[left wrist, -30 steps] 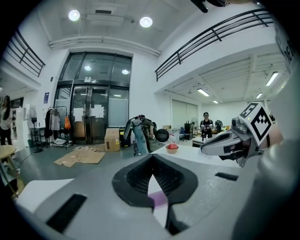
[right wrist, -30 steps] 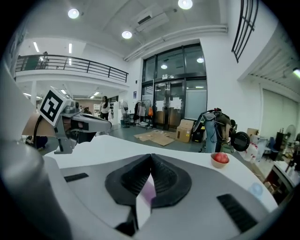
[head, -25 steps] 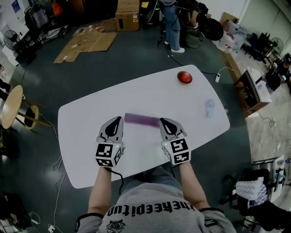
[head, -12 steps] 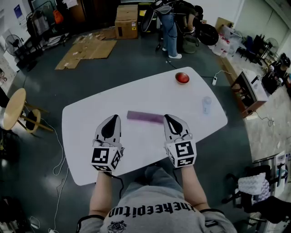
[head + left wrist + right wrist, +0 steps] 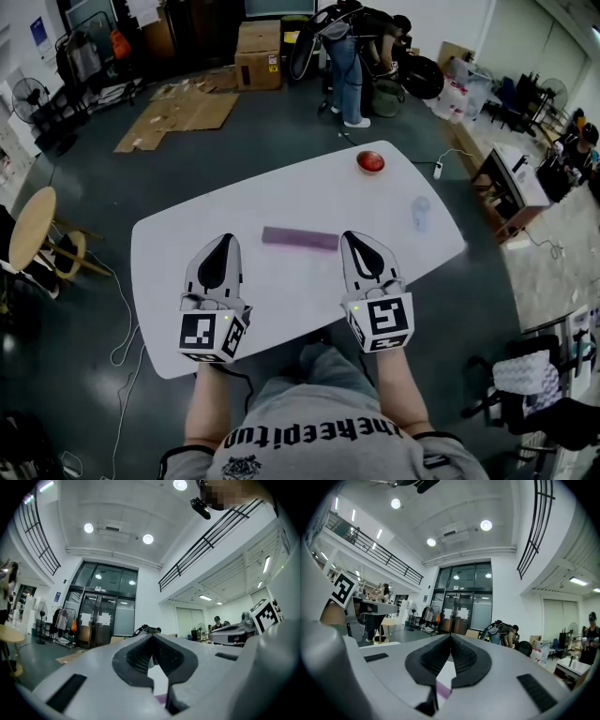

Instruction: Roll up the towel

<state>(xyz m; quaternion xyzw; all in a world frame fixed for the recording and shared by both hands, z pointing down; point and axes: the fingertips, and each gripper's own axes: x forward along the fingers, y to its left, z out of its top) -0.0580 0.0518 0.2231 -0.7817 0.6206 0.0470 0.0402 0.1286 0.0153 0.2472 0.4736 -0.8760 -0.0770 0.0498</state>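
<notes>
Since second ago, left claw (image 5: 226, 240) and right claw (image 5: 350, 237) rise off desk (image 5: 281, 197), draw back toward person. Both claws pressed together, empty. Purple towel (image 5: 300, 238) lies rolled mid-desk, released. Rolling looks finished.

From here I see a dark grey floor (image 5: 281, 141) around the white desk (image 5: 281, 202), flattened cardboard (image 5: 178, 111) upper left, a wooden stool (image 5: 28, 230) at the left edge, and ceiling lights (image 5: 148, 539) above glass doors (image 5: 101, 616).

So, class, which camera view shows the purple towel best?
The head view: the whole rolled towel lies in plain sight on the white table. Each gripper view catches only a purple sliver of it beneath its closed jaws.
</notes>
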